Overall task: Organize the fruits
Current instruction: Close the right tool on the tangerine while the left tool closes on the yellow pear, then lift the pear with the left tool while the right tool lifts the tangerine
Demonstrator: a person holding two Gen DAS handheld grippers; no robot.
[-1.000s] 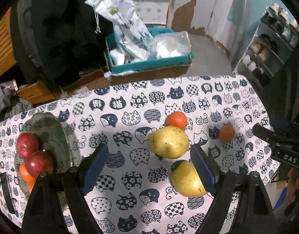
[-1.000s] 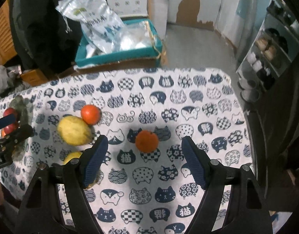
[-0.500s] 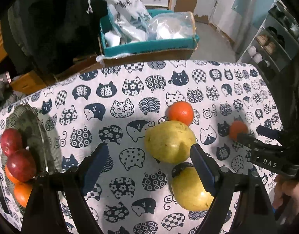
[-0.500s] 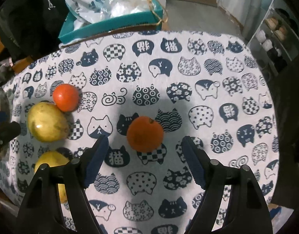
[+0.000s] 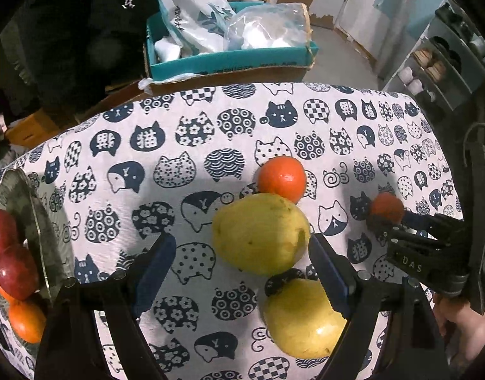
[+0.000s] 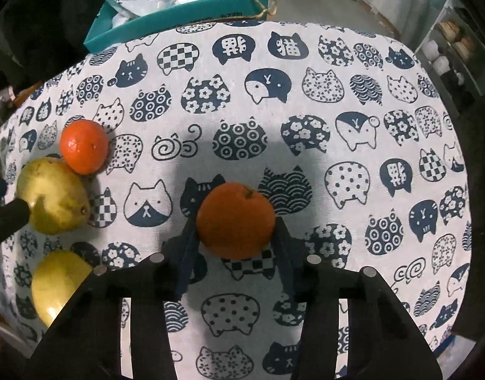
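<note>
On the cat-print cloth (image 6: 337, 101), my right gripper (image 6: 236, 231) has its jaws closing, pads pressed on both sides of an orange (image 6: 236, 218). The left wrist view shows that orange (image 5: 387, 210) at the right gripper's tips. My left gripper (image 5: 242, 253) is open and straddles a yellow pear (image 5: 261, 231) without squeezing it. A second pear (image 5: 302, 319) lies nearer, partly behind the right finger. Another orange (image 5: 282, 177) touches the first pear's far side. A grey plate (image 5: 27, 202) at the left edge holds red apples (image 5: 14, 272) and an orange (image 5: 27, 319).
A teal box (image 5: 229, 60) stuffed with plastic bags stands past the table's far edge. A shelf with shoes (image 5: 438, 63) is at the right. A person's hand (image 5: 463, 323) grips the right tool. The other orange (image 6: 83, 145) and pears (image 6: 52, 196) lie left of the right gripper.
Both grippers have sunk toward the table. The right jaws, wide before, have closed on the orange. The left gripper has come down around the upper pear, still open.
</note>
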